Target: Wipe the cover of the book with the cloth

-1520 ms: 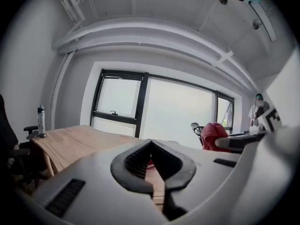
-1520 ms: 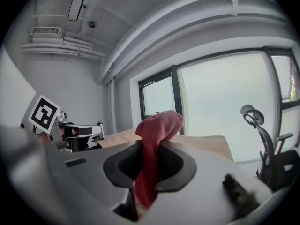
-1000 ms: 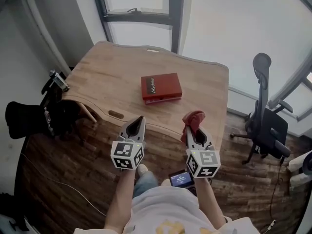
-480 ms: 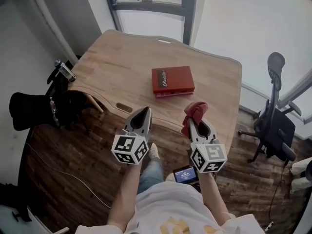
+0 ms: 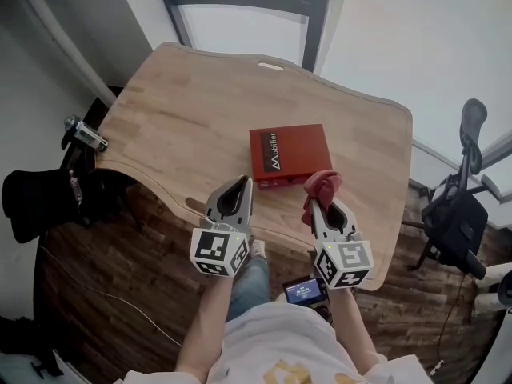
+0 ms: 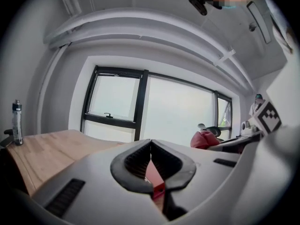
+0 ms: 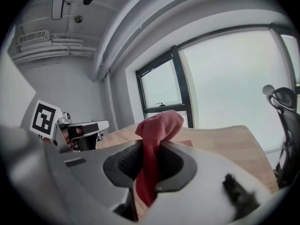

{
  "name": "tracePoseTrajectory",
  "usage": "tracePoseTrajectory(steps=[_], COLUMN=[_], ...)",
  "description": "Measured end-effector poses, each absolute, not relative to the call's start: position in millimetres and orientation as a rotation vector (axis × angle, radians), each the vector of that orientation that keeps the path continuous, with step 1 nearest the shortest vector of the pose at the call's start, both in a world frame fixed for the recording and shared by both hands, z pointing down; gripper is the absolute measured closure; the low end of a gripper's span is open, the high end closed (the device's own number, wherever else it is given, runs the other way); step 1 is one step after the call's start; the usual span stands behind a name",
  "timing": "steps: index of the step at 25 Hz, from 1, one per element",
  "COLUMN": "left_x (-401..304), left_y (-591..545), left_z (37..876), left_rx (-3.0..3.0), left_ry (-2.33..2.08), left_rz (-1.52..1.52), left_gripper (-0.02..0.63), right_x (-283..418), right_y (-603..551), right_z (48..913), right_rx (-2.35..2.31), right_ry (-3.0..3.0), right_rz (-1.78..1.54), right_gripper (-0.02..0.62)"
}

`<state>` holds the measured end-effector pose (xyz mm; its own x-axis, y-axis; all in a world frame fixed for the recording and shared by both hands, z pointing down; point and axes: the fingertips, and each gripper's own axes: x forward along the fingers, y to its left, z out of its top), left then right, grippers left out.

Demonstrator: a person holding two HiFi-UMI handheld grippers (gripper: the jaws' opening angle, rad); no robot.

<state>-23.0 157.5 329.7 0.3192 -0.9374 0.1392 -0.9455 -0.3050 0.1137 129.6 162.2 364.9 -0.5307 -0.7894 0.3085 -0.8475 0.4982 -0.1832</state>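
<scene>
Red book [image 5: 290, 154] lies flat on the table [image 5: 176, 110] at frame centre, cover up. Right gripper [image 5: 323, 208] is clamped on the red cloth [image 5: 322, 186], which is bunched beyond its tips, apparently for wiping. Left gripper [image 5: 239, 187] is closed and empty, just beside the book. Chair [image 5: 458, 218] stands well apart at right; nothing obstructs the approach.

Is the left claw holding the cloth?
No, the cloth is clamped in the right claw, while the left claw is shut on nothing.
</scene>
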Motion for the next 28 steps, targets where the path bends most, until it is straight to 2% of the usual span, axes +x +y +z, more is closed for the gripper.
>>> tracePoseTrajectory(steps=[11,21,25,28], left_x=[-75,-84,-78,-74], left_y=[37,0,-9,-12], left_z=[366,414,418,417], left_rx=[2.342,2.312,2.357,2.346], left_ry=[-1.635,-1.517,-1.515,-1.472], left_rz=[0.07,0.174,0.239,0.18], left_gripper=[0.594,0.594,0.594,0.594], right_x=[92,81,83,94], right_y=[57,36,28,20], right_z=[385,397,393,389], right_rx=[1.453,1.478,1.468,1.555], right_ry=[-2.462,-2.436,-2.424,-2.452], right_rz=[0.527,0.706,0.606,0.597], right_gripper=[0.52,0.522,0.522,0.522])
